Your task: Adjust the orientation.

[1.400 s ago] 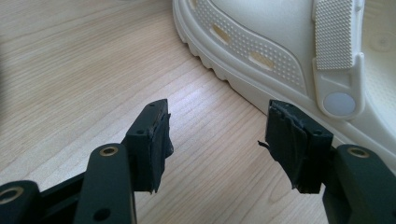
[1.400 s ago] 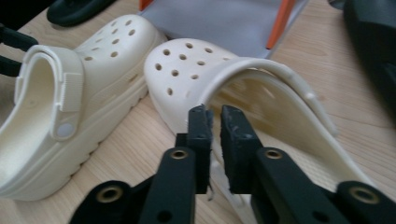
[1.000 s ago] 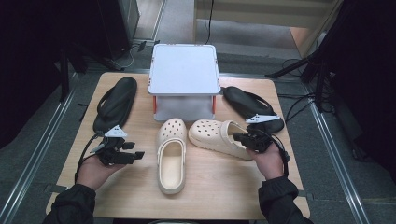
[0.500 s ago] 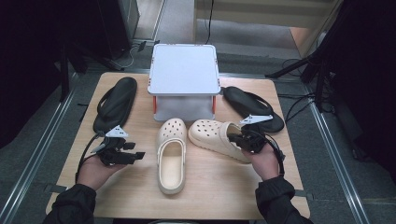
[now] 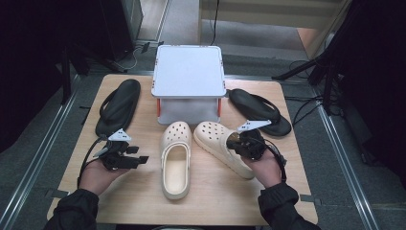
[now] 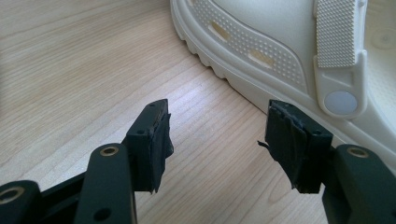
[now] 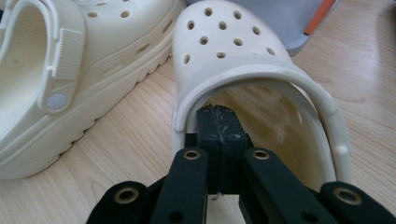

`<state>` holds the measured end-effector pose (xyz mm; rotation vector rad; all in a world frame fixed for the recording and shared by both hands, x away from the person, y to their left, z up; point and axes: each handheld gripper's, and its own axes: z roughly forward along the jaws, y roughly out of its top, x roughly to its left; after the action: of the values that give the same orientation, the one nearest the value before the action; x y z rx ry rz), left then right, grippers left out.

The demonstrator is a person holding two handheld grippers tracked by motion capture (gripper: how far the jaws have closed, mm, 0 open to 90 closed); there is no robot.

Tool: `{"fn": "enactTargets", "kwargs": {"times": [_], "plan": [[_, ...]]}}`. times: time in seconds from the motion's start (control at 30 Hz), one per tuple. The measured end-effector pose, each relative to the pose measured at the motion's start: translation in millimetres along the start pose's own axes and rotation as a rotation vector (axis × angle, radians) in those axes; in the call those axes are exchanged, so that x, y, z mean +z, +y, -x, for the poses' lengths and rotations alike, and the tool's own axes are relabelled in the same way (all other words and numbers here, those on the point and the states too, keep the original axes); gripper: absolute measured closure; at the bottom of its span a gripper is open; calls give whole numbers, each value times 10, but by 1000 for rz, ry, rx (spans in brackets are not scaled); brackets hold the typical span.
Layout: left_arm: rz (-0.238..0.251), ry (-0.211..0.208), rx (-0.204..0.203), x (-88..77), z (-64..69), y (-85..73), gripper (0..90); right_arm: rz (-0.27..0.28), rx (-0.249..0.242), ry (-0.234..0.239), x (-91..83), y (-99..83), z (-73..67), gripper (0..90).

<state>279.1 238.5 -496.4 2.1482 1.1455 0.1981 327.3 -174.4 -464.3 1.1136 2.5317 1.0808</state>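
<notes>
**Closed gripper pokes into the right clog**

At lower left, the left gripper [image 5: 141,159] waits with jaws apart, holding nothing, beside the left clog [image 5: 175,158]. Right of centre, the right gripper [image 7: 218,122], jaws pressed together and empty, noses into the right clog [image 7: 252,79]. Next, it likely needs to push or lift that shoe gently.

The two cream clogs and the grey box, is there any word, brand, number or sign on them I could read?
None to read. The round strap button on the left clog is blank. The right clog, the grey box and the two black flip-flops show no print.
</notes>
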Motion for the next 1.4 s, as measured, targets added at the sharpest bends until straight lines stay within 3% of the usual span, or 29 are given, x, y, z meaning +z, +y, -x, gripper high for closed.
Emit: {"fn": "enactTargets", "kwargs": {"times": [0.07,0.2,0.33,0.43,0.53,0.6,0.67,0.83,0.9,1.23,1.33,1.4], "plan": [[2,-8,6,-1,6,0,442,1,-9,7,10,5,-19,900],[5,-57,-23,19,8,25,628,-3,-18,18,32,19,-73,900],[13,-70,-25,49,0,89,768,-5,-21,31,54,32,-110,900],[-3,-81,-4,105,-10,145,899,-5,-24,41,73,42,-143,900],[-11,-89,25,185,13,182,900,-5,-32,47,91,52,-171,900],[-18,-101,13,241,4,196,900,-4,-36,54,102,57,-186,900],[-33,-87,4,288,-26,207,900,-6,-35,61,110,61,-203,900],[-19,-94,-46,369,-95,238,900,-5,-43,68,127,70,-235,900],[-27,-92,-48,403,-89,242,900,-5,-42,72,138,77,-253,900],[-56,-92,-16,520,17,275,898,-3,-68,98,202,112,-359,900],[-58,-100,-23,516,11,268,896,7,-67,105,136,111,-361,900],[-60,-97,-20,518,17,267,896,43,-54,115,35,110,-351,900]]}}
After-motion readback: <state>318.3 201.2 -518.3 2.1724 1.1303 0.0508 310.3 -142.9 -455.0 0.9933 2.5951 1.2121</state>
